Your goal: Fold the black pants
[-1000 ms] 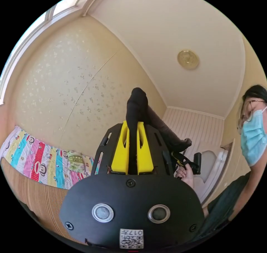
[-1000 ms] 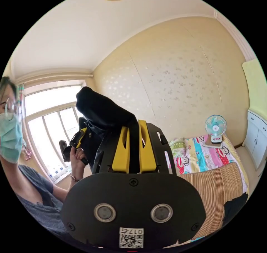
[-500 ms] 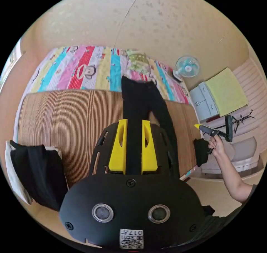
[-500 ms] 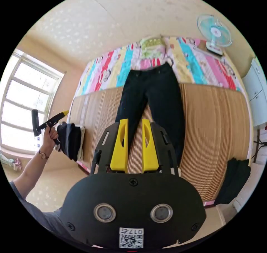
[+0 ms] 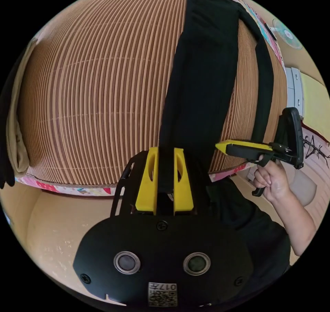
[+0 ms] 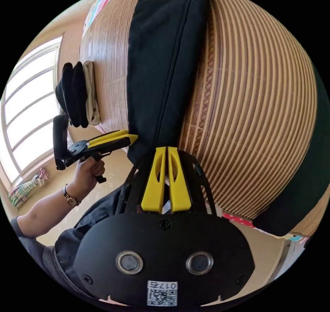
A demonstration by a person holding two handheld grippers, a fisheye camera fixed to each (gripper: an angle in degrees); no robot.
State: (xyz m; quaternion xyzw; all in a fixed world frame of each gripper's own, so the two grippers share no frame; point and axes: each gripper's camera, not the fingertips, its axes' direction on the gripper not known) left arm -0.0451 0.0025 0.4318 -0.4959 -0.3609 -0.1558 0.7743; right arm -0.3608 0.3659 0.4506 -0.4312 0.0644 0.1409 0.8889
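Fingers (image 5: 147, 174) of left gripper (image 5: 165, 151), left gripper view: yellow, clamped on one leg of black pants (image 5: 206, 68), cloth filling the gap betw. them. Straight ahead of tips: that leg, flat on ribbed woven mat (image 5: 96, 85). Further right of fingers: 2nd leg, narrower, also on mat. Right of tips, just beside the held leg: right gripper (image 5: 220, 146), gripped in a hand (image 5: 273, 183), forearm angled up from lower right, tool pointing across toward the fingers over mat's near edge. Far left of fingers: folded beige & dark clothes (image 5: 15, 143) at mat edge. Far ahead-right: small fan (image 5: 287, 33).

Right gripper view: right fingers (image 6: 155, 178) pressed nearly together, only a thin slit betw. them. Tips at hem corner of a pants leg; can't tell if any cloth pinched. Ahead of tips & slightly left: leg w/ side seam, flat on mat. Left of tips: left gripper, yellow tip touching hem's far corner, hand wrapped round the grip, watch (image 6: 69, 199) on wrist, forearm in from lower left. Beyond that hand: clothes stack, then window (image 6: 24, 102). Far right of fingers: another dark garment (image 6: 309, 174) over mat edge.
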